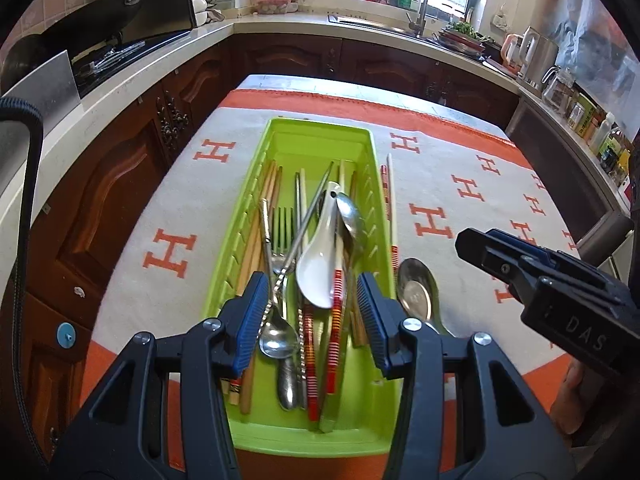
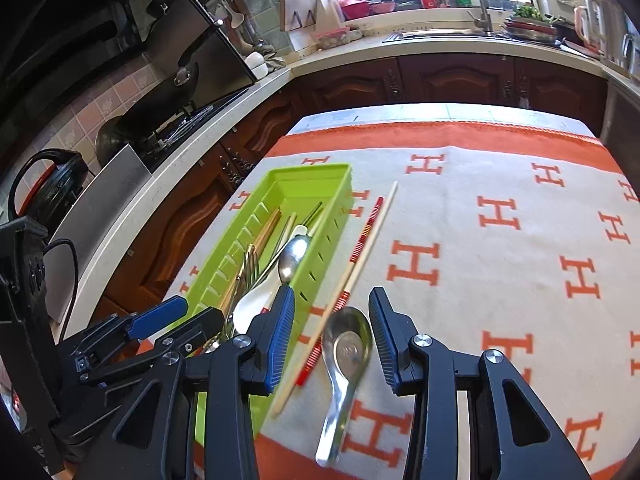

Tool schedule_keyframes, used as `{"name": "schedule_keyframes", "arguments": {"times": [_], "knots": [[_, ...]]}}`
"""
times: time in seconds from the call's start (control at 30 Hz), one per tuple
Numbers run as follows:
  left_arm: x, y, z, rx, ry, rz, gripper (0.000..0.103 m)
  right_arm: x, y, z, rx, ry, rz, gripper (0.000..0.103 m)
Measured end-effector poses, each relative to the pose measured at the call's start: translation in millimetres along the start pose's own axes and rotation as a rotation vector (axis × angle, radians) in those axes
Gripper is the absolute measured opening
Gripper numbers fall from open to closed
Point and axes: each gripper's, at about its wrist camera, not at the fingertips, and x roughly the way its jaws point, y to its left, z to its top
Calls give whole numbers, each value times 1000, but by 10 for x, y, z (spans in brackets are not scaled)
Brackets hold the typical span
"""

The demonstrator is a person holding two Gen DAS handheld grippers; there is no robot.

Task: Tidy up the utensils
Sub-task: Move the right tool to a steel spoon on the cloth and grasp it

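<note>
A green utensil tray [image 1: 362, 138] [image 2: 340, 172] lies on the cloth-covered table and holds a white ceramic spoon [image 1: 318, 258], metal spoons, a fork, and several chopsticks. My left gripper [image 1: 312, 308] is open and empty above the tray's near half. A metal soup spoon [image 2: 347, 350] [image 1: 418, 294] and a pair of red-banded chopsticks [image 2: 362, 248] [image 1: 390, 208] lie on the cloth right of the tray. My right gripper [image 2: 332, 336] is open and empty, with its fingers either side of the soup spoon's bowl and above it.
The table wears a white cloth [image 2: 500, 264] with orange H marks and an orange border. Dark wood cabinets and a counter [image 2: 440, 46] with a sink, stove and kettles ring the table. My right gripper also shows in the left wrist view [image 1: 464, 240].
</note>
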Motion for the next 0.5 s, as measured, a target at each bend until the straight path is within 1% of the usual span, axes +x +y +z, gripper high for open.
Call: {"name": "schedule_keyframes", "arguments": {"times": [0.1,0.23,0.5], "knots": [[-23,-79,-43,2,6,-11,43,-90,-44,-44,3,-9,-12,40],[-48,-178,-84,11,8,-20,43,-210,-135,-111,14,-20,-22,43],[-50,-362,-149,26,19,-46,43,-308,-306,-174,31,-22,-34,43]]}}
